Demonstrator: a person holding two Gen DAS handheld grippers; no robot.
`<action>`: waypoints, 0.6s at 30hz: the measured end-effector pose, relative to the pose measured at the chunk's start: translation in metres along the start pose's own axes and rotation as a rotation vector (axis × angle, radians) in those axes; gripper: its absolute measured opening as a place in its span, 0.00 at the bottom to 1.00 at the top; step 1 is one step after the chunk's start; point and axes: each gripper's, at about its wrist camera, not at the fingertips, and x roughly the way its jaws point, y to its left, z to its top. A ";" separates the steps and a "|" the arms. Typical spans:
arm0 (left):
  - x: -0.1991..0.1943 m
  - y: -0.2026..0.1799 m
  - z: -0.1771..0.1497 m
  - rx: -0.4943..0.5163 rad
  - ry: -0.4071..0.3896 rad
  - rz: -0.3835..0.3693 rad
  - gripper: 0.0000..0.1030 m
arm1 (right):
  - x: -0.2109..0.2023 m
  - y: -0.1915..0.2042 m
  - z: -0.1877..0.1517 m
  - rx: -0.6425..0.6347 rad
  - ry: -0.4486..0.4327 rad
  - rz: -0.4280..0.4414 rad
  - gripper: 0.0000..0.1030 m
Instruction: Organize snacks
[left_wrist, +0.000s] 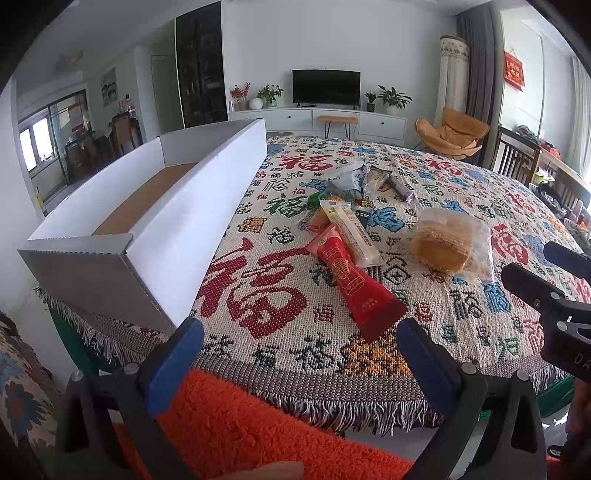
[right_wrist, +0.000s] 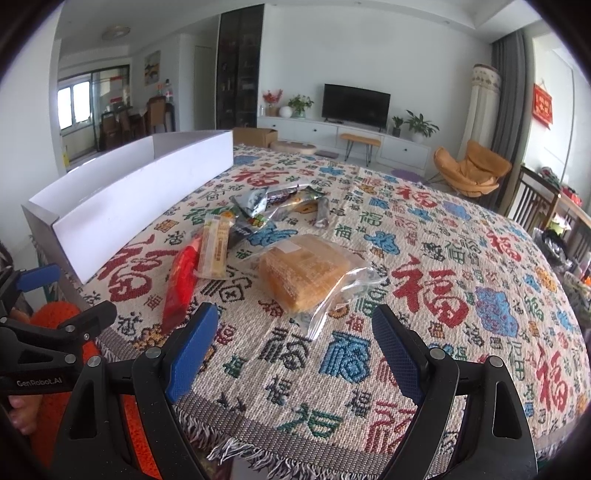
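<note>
Hovering just off the near edge of the table (right_wrist: 424, 236), both the left gripper (left_wrist: 301, 341) and right gripper (right_wrist: 295, 328) gape wide open, holding nothing. The snacks (left_wrist: 354, 221) sit piled mid-table, a red packet (left_wrist: 354, 280) nearest, with the white box (left_wrist: 177, 206) along the left edge.

Black hand-held gripper (right_wrist: 295, 347) — blue pads (right_wrist: 192, 343)

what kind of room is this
Most likely a home living room: a television on a low white cabinet, an orange lounge chair, and potted plants beyond the cloth-covered table.
</note>
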 end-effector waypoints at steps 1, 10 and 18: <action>0.000 0.000 0.000 0.000 0.000 -0.001 1.00 | 0.000 0.000 0.000 -0.001 0.000 0.000 0.85; 0.000 0.000 0.000 0.001 0.001 0.000 1.00 | 0.001 0.001 0.000 -0.001 0.001 0.002 0.85; 0.000 0.000 0.000 0.000 0.000 -0.001 1.00 | 0.001 0.001 -0.001 -0.001 0.004 0.003 0.85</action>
